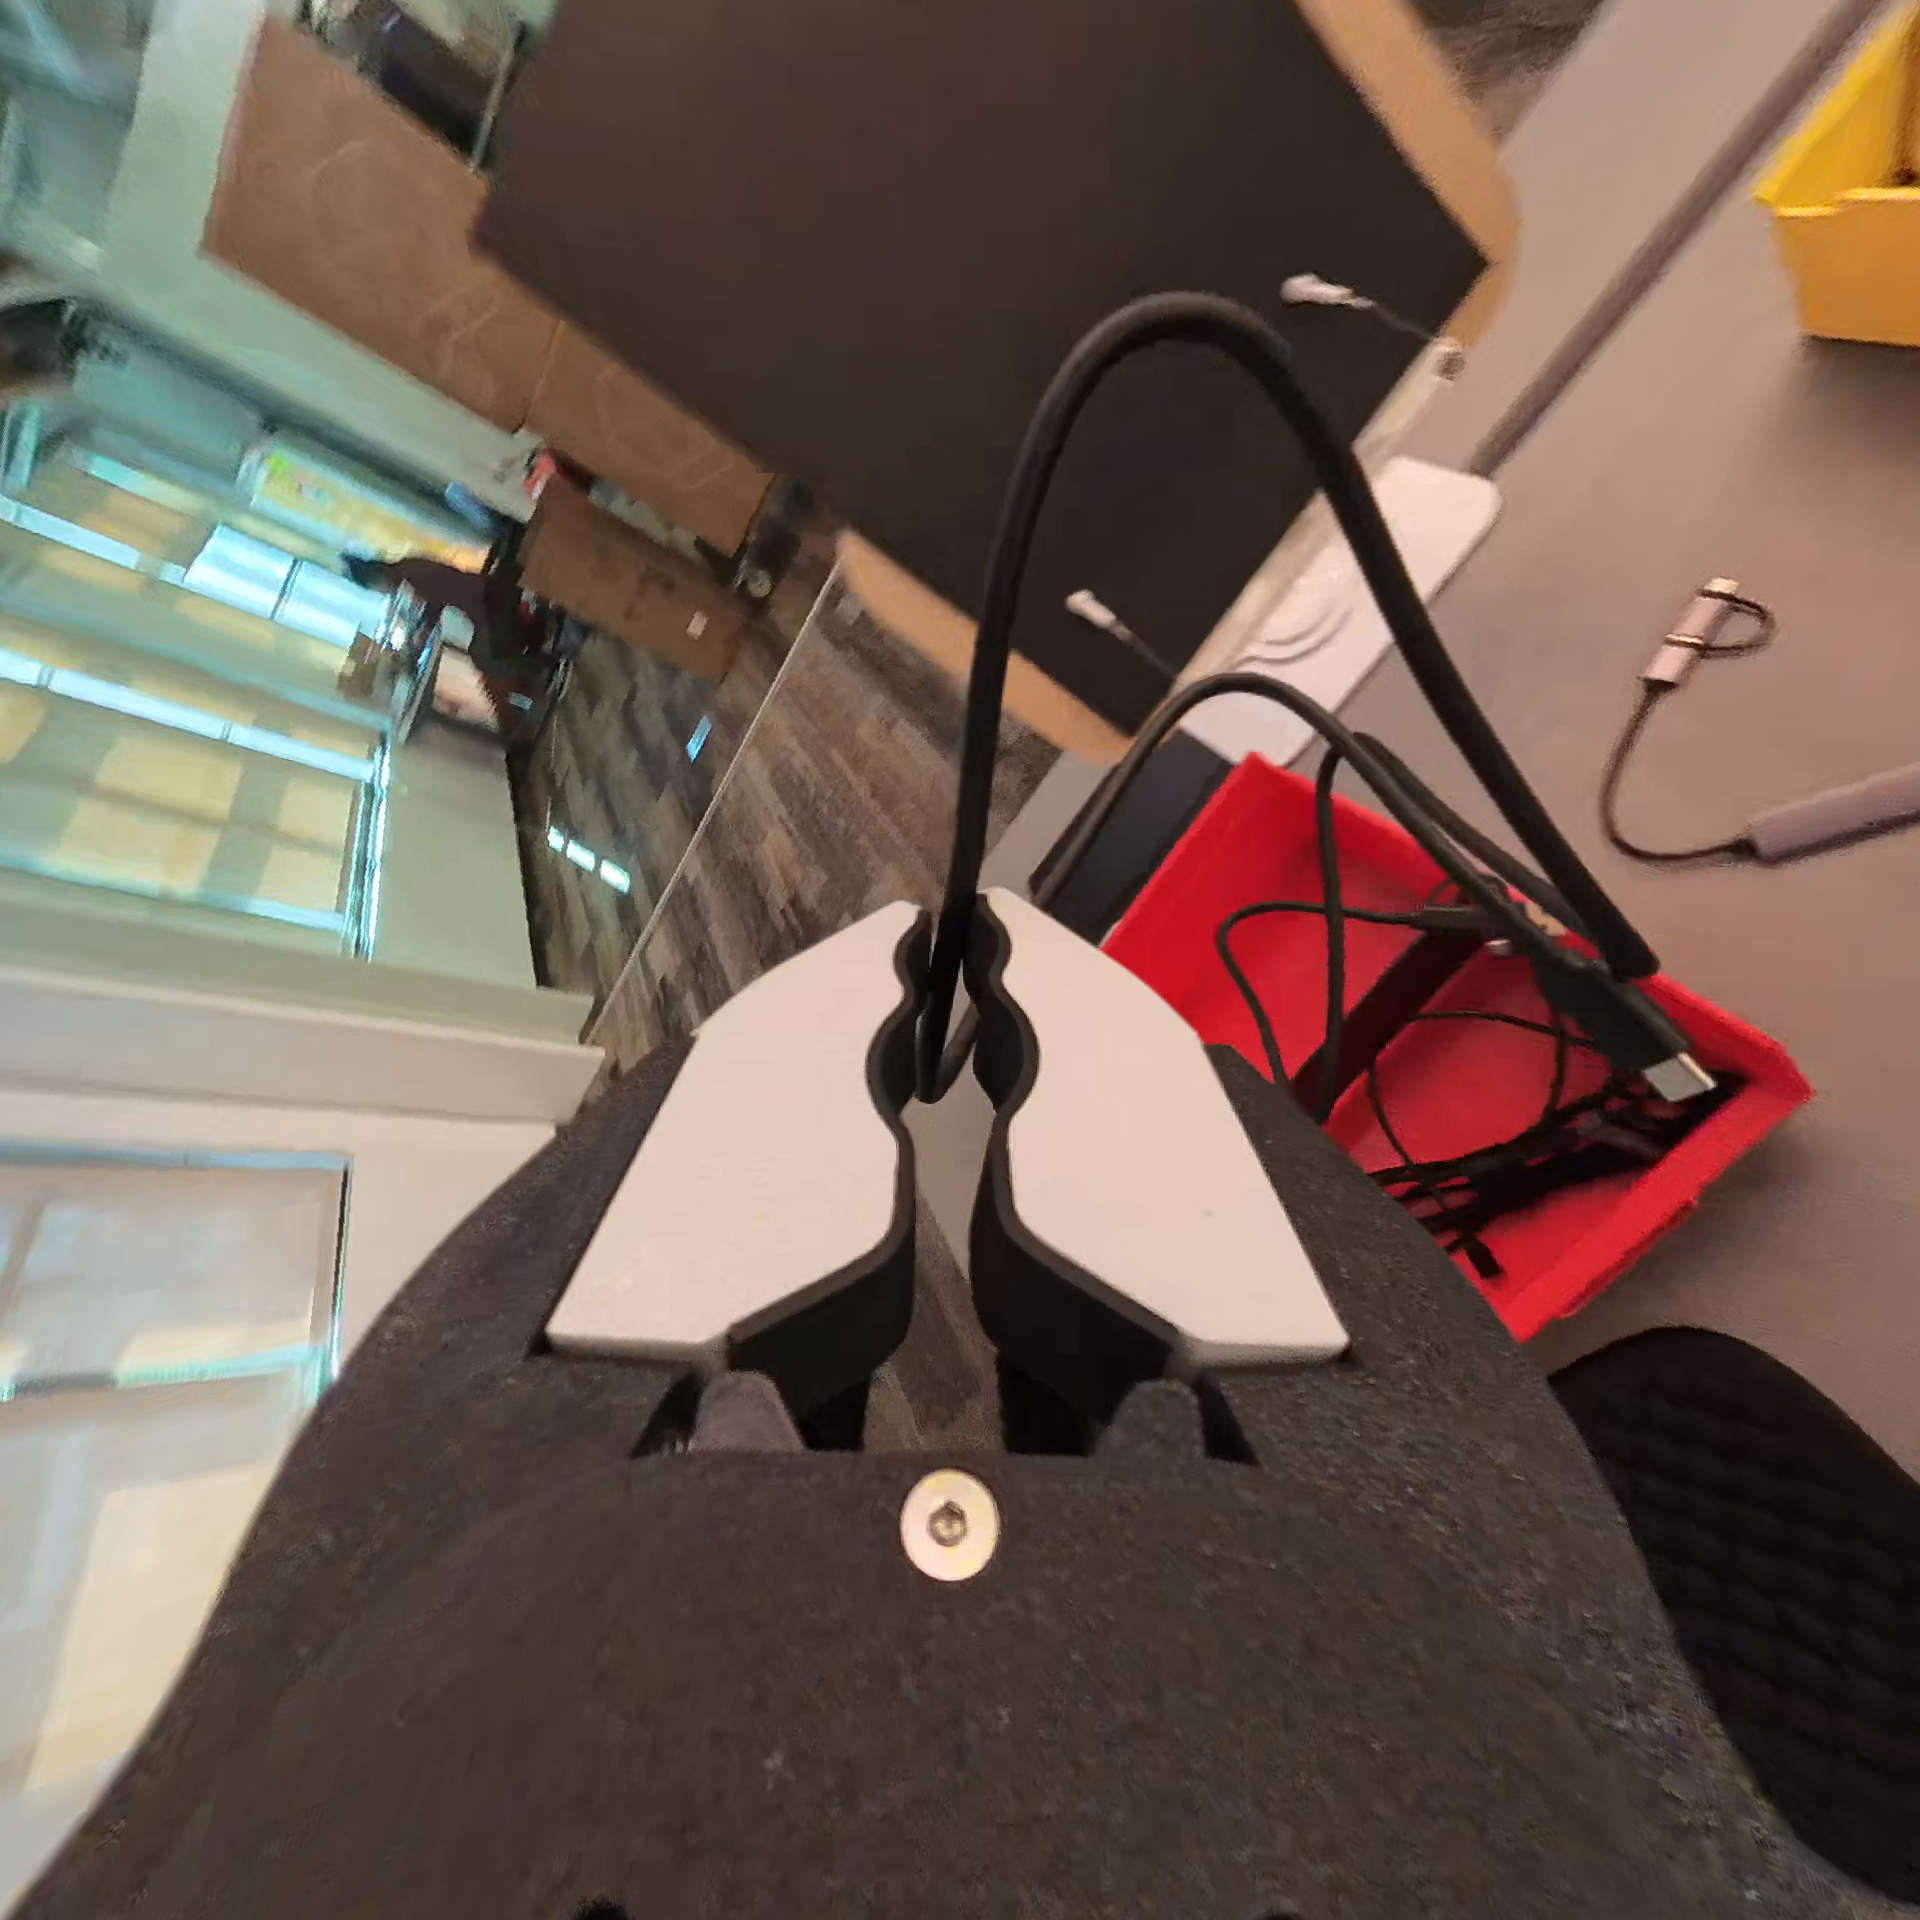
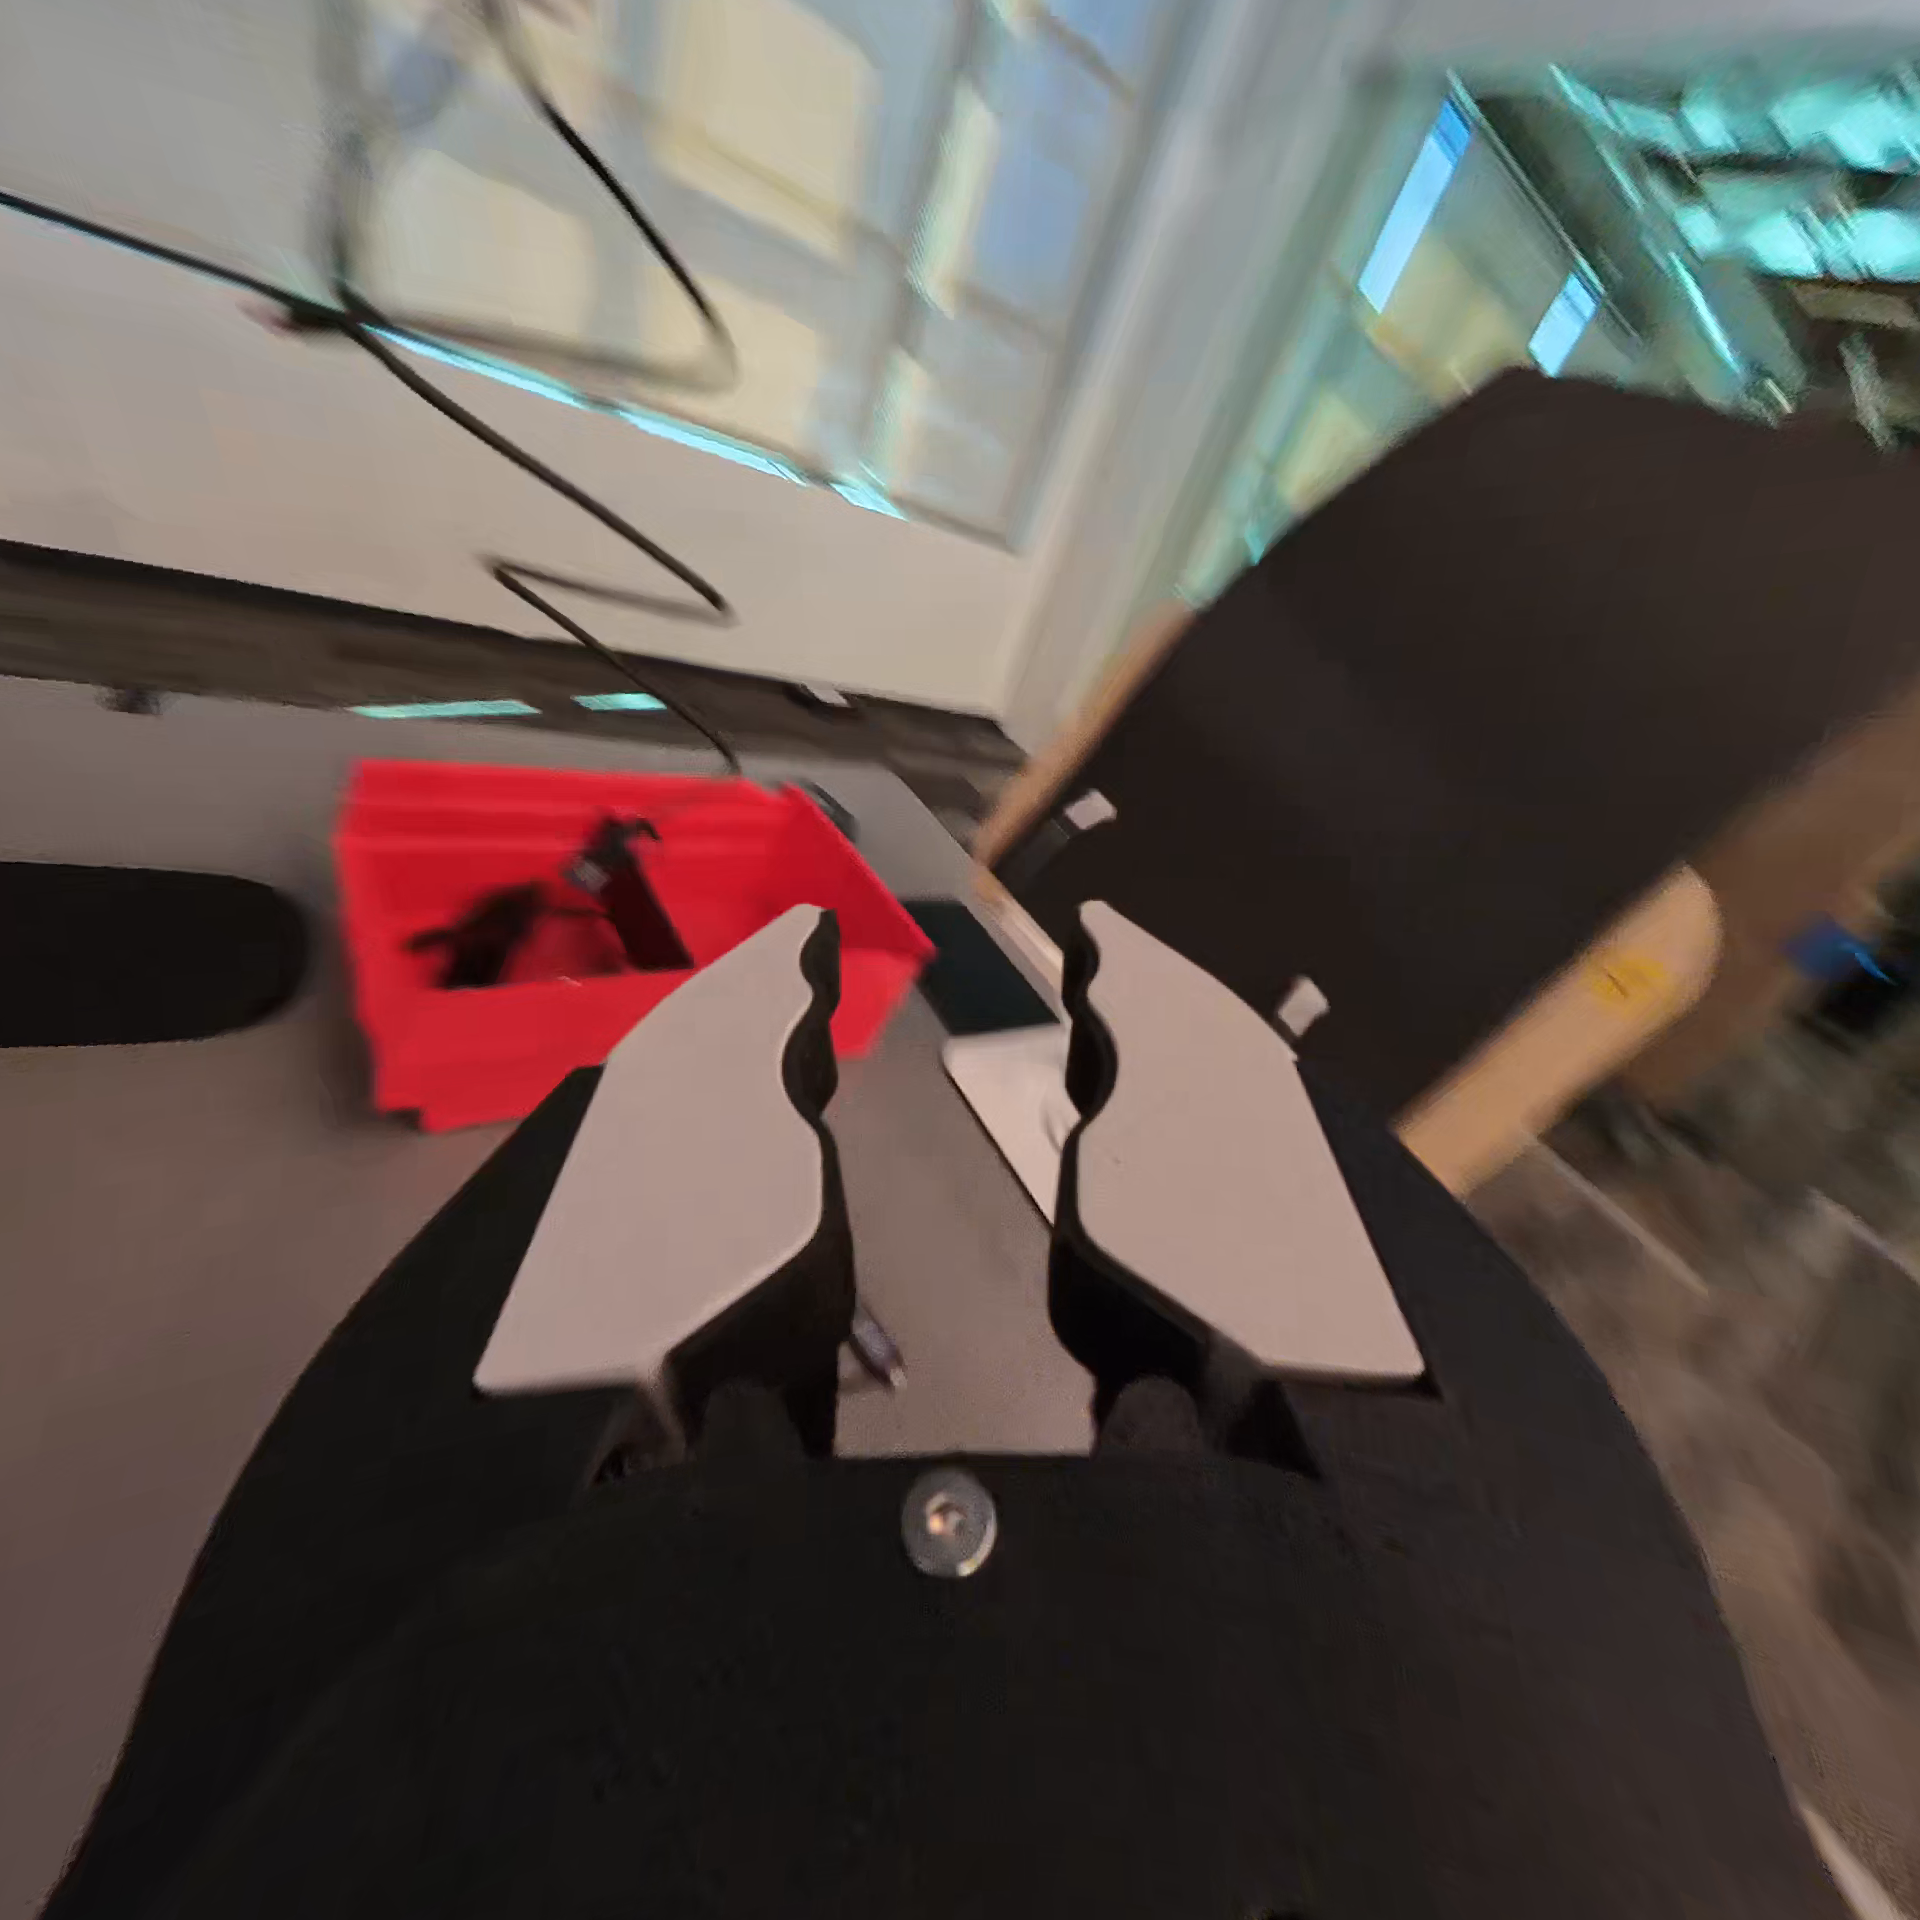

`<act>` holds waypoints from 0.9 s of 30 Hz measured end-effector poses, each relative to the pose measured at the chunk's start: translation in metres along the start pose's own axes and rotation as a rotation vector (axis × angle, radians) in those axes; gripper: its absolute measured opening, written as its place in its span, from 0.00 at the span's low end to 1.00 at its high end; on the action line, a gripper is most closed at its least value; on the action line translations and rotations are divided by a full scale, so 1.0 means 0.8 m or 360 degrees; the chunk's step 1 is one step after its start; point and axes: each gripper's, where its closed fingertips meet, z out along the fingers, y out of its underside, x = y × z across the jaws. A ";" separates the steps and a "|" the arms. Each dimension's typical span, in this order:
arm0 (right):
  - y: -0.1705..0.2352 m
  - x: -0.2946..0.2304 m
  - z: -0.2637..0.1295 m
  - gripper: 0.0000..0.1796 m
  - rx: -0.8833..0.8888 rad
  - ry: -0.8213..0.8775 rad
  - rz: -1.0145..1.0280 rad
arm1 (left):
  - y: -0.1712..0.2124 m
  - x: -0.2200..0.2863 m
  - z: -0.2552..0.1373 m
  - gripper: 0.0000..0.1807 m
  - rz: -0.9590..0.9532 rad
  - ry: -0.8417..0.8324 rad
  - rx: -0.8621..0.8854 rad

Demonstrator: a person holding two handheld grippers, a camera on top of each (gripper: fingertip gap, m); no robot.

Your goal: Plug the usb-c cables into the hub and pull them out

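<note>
My left gripper (image 1: 951,925) is shut on a thick black usb-c cable (image 1: 1039,468). The cable arches up and over to the right, and its silver-tipped plug (image 1: 1673,1070) hangs over the red bin (image 1: 1621,1278). The bin holds several tangled black cables. A slim grey hub (image 1: 1839,816) lies on the grey table at the far right, with a thin lead running to a small adapter (image 1: 1704,613). My right gripper (image 2: 954,925) is open and empty above the table, right of the red bin (image 2: 499,1049). A thin black cable (image 2: 582,499) hangs blurred at upper left.
A yellow bin (image 1: 1849,239) stands at the top right. A silver flat device (image 1: 1382,582) lies beyond the red bin, also in the right wrist view (image 2: 1013,1112). A black board (image 1: 935,260) stands behind the table. A black mesh pad (image 1: 1766,1558) lies nearby. Across from one pair of fingers to the other is roughly 35 cm.
</note>
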 end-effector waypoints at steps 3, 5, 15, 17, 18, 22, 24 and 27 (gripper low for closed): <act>-0.022 -0.061 0.016 0.23 0.0166 -0.0197 -0.0274 | -0.033 0.059 0.011 0.03 0.0131 0.0215 0.0117; -0.026 -0.086 0.020 0.23 0.0185 -0.0169 -0.0574 | -0.054 0.101 0.017 0.03 0.0175 0.0398 0.0197; -0.041 -0.148 0.017 0.18 0.0338 -0.0030 -0.1339 | -0.116 0.219 0.048 0.02 0.0072 0.1021 0.0513; -0.033 -0.150 0.018 0.09 0.0304 -0.0089 -0.1339 | -0.122 0.226 0.051 0.02 0.0012 0.1089 0.0570; -0.029 -0.150 0.018 0.02 0.0271 -0.0114 -0.1343 | -0.124 0.229 0.053 0.02 -0.0027 0.1127 0.0591; -0.003 -0.129 0.014 0.02 -0.0134 -0.0219 -0.1127 | -0.112 0.231 0.077 0.10 -0.0194 0.1161 0.0594; 0.030 -0.113 0.005 0.02 -0.0502 -0.0270 -0.0978 | -0.101 0.220 0.089 0.23 -0.0281 0.1089 0.0607; 0.081 -0.119 -0.019 0.01 -0.0984 -0.0435 -0.0748 | -0.089 0.200 0.092 0.28 -0.0397 0.0985 0.0701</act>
